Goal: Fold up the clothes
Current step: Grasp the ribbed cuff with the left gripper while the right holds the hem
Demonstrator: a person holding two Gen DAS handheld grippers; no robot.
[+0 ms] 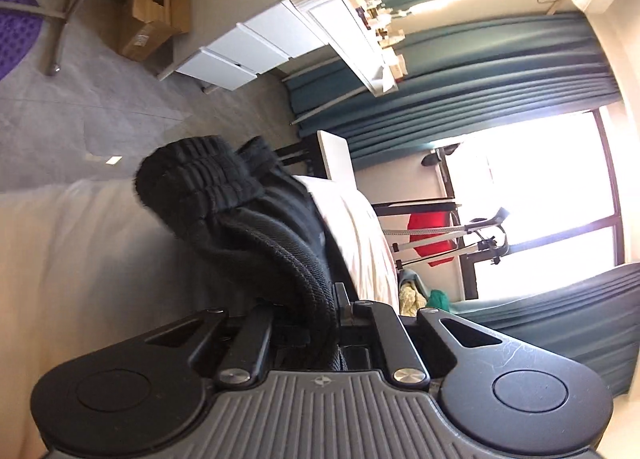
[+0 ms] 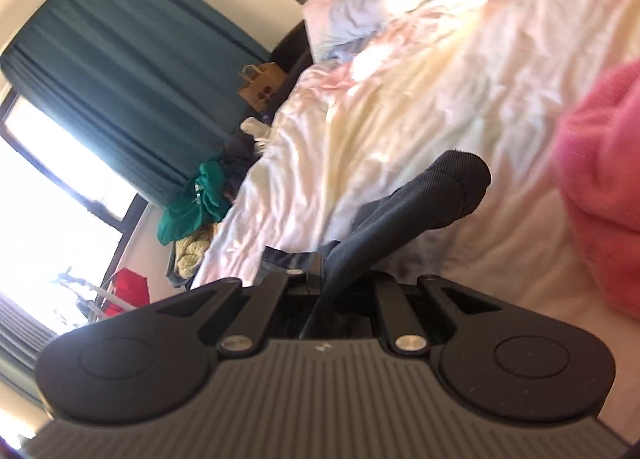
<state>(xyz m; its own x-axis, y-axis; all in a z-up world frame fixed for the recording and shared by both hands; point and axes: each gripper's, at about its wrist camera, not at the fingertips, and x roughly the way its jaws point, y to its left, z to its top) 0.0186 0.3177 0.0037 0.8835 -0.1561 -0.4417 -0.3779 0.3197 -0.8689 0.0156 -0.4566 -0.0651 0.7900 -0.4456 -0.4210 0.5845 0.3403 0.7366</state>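
The bed (image 2: 420, 107), spread with a pale rumpled quilt, fills the right wrist view. Above it hangs a black garment (image 1: 240, 211), soft, limp and light by the look of it, so best held at its ribbed elastic waistband. The left tool (image 1: 308, 323) is clenched on that bunched cloth; the right tool (image 2: 332, 283) pinches another dark fold.
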